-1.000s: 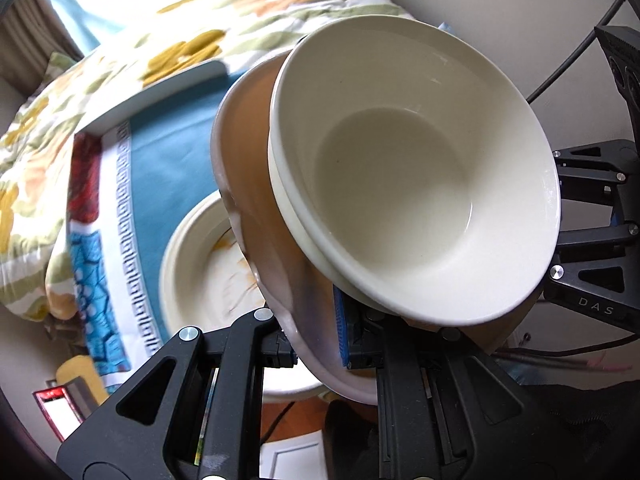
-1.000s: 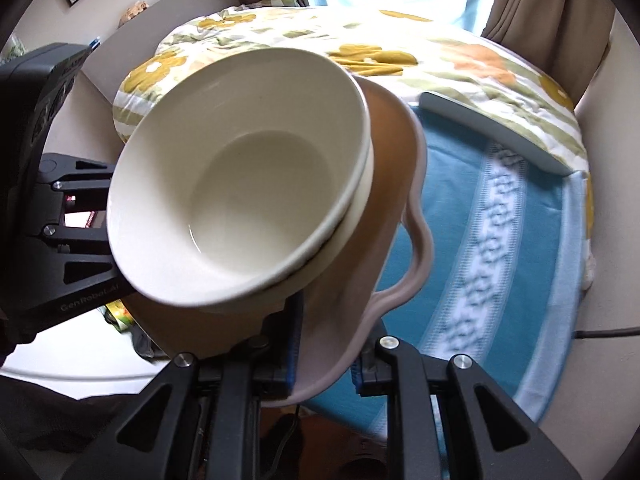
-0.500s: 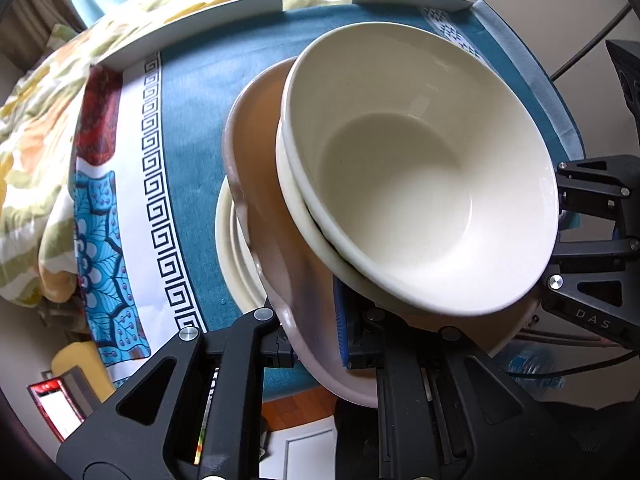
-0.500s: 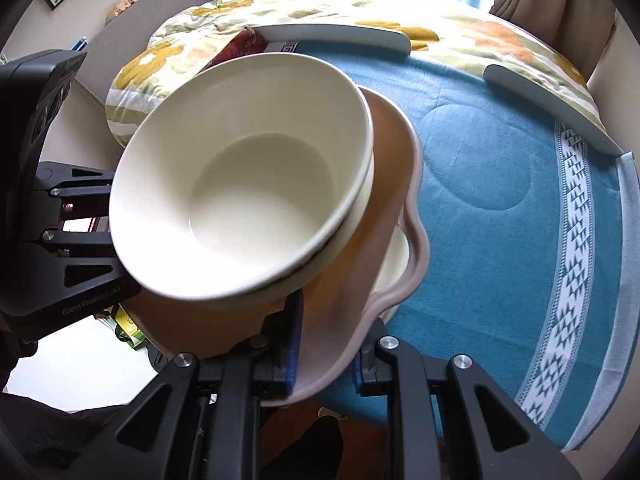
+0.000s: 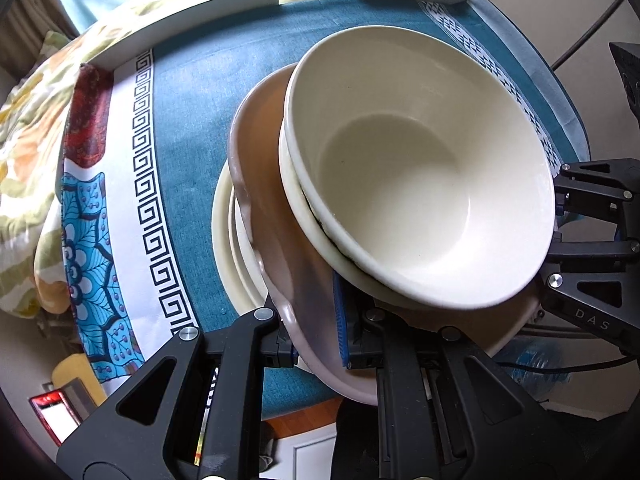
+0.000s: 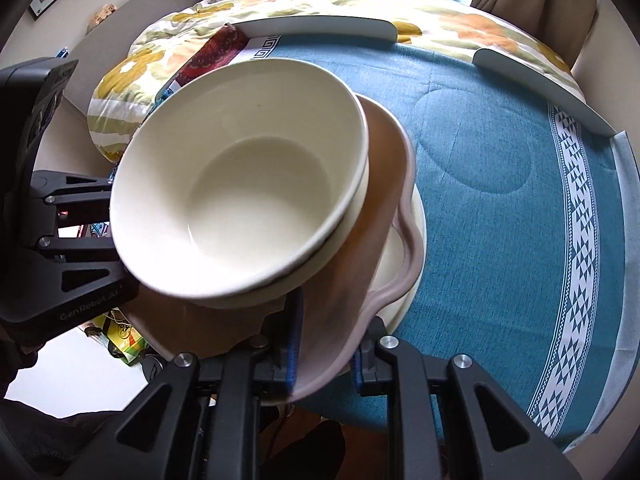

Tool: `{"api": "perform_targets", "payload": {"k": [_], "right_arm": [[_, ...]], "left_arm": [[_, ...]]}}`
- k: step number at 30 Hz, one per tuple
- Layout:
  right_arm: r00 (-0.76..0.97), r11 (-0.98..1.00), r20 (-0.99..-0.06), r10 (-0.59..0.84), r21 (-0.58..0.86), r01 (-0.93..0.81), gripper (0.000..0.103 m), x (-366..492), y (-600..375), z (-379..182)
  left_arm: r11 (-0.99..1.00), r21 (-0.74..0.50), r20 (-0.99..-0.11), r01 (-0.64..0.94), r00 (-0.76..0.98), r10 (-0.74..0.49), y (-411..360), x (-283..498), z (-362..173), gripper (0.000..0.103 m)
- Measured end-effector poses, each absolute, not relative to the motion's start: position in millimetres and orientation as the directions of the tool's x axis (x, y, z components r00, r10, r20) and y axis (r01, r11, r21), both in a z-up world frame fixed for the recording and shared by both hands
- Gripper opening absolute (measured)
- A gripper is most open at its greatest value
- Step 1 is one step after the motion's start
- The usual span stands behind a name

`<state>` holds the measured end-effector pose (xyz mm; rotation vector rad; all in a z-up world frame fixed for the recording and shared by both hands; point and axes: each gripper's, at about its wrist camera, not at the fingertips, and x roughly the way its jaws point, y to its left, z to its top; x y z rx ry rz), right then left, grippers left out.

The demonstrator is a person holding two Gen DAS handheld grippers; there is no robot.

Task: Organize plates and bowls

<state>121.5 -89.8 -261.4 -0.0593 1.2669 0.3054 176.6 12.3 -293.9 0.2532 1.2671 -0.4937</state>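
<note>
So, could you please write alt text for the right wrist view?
The right gripper clamps the rim of a pinkish-brown scalloped plate carrying two nested cream ceramic bowls, above a cream plate on a teal patterned tablecloth. The left gripper shows at the plate's far side.

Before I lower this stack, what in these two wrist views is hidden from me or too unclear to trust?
- Cream plates on the table: mostly covered by the pink dish in both views; their number and any contact with the dish cannot be told.
- Lower cream bowl: only its rim shows under the top bowl.
- Left gripper and right gripper: the pad under the dish is hidden.
- Table's near edge: blocked by both grippers.
</note>
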Motion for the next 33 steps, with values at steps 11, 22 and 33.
{"api": "perform_targets", "payload": {"k": [11,22,33], "right_arm": [[0.224,0.964,-0.954,0.199,0.149,-0.220,0.019,126.7,-92.4,-262.0],[0.154,0.967,-0.970,0.187,0.155,-0.201,0.022,133.9,-89.9,-262.2],[0.139,0.969,-0.970,0.199,0.174,-0.177,0.022,130.7,-95.1,-254.6]], "left_arm": [[0.858,-0.066,-0.976,0.509,0.146,-0.161,2.3,183.3,-296.3,0.017],[0.855,-0.187,-0.982,0.483,-0.073,-0.174,-2.3,203.7,-301.0,0.036],[0.857,-0.275,-0.961,0.436,-0.118,-0.249,-6.4,197.3,-295.4,0.066]]}}
